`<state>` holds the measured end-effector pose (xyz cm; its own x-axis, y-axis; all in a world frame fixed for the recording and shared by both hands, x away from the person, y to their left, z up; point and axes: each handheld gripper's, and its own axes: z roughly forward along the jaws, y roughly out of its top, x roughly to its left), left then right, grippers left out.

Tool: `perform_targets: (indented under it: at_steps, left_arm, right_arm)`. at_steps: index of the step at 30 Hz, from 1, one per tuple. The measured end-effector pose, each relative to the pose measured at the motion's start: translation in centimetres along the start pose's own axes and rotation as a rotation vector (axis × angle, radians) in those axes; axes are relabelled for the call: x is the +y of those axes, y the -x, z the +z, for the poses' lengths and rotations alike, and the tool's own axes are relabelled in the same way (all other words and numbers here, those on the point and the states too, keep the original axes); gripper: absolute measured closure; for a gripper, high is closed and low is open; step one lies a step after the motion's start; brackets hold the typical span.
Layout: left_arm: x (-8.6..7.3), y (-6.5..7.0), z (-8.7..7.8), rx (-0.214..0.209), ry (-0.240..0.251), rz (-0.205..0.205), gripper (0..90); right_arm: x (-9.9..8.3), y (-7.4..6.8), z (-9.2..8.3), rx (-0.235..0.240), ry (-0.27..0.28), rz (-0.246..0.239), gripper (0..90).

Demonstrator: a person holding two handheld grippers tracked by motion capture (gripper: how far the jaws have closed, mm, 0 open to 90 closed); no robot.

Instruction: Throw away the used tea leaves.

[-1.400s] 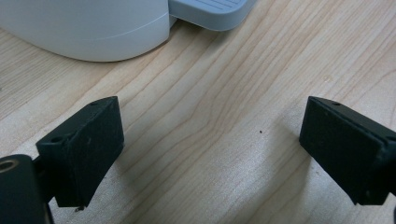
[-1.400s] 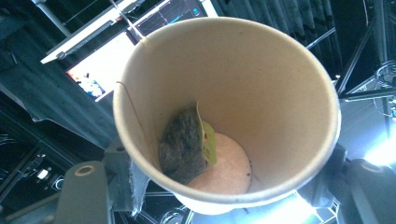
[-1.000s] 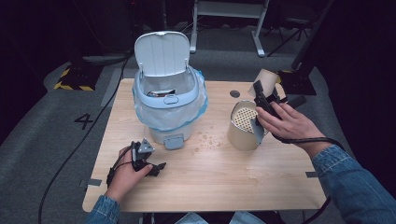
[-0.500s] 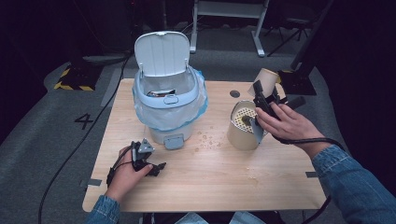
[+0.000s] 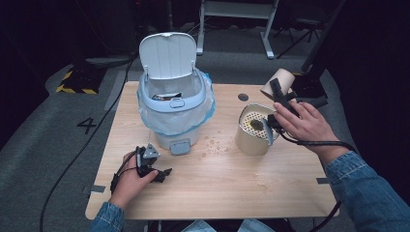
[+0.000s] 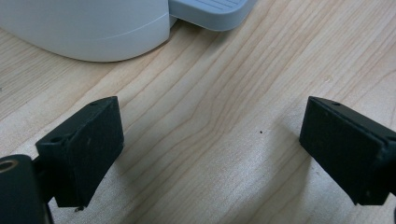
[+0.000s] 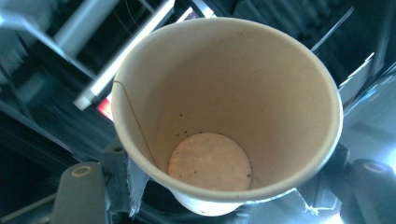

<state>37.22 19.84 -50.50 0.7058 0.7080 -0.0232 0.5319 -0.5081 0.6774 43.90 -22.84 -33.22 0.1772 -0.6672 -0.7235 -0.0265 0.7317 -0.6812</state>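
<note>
My right gripper [image 5: 279, 94] is shut on a brown paper cup [image 5: 279, 80], held tipped on its side above a beige canister [image 5: 250, 139] with a perforated strainer top [image 5: 255, 123]. Its jaws have just been opening a little, with the cup still between them. In the right gripper view the cup [image 7: 224, 116] faces me mouth-first, empty but for a few dark specks, clamped near its base by the right gripper [image 7: 224, 193]. My left gripper [image 5: 161, 173] rests on the wooden table [image 5: 232, 188], open, with bare wood between the pads of the left gripper [image 6: 210, 149].
A white and blue pedal bin [image 5: 174, 104] with a plastic liner stands at the back left, its lid [image 5: 167, 55] up and some waste inside. Its pedal [image 5: 180, 146] faces the left gripper. Small crumbs [image 5: 215, 144] dot the wood between bin and canister.
</note>
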Motion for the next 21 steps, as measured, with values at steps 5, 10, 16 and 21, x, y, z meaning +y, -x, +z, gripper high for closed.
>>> perform_targets:
  at_steps: [5, 10, 16, 21]
  left_arm:
    - [0.0, 0.0, 0.0, -0.001, 0.000, -0.003, 6.8]
    - [0.0, 0.0, 0.0, 0.000, 0.000, 0.000, 6.8]
    - [0.0, 0.0, 0.0, 0.000, 0.000, 0.000, 6.8]
    - [0.0, 0.0, 0.0, -0.001, 0.000, -0.003, 6.8]
  right_arm:
    - [-2.0, 0.5, 0.2, 0.107, 0.073, 0.316, 30.2]
    - [-4.0, 0.5, 0.3, 0.238, 0.140, 0.655, 30.1]
    - [-5.8, -0.4, 1.0, 0.428, 0.234, 1.059, 30.2]
    - [-6.9, -1.5, 1.3, 0.598, 0.306, 1.400, 30.2]
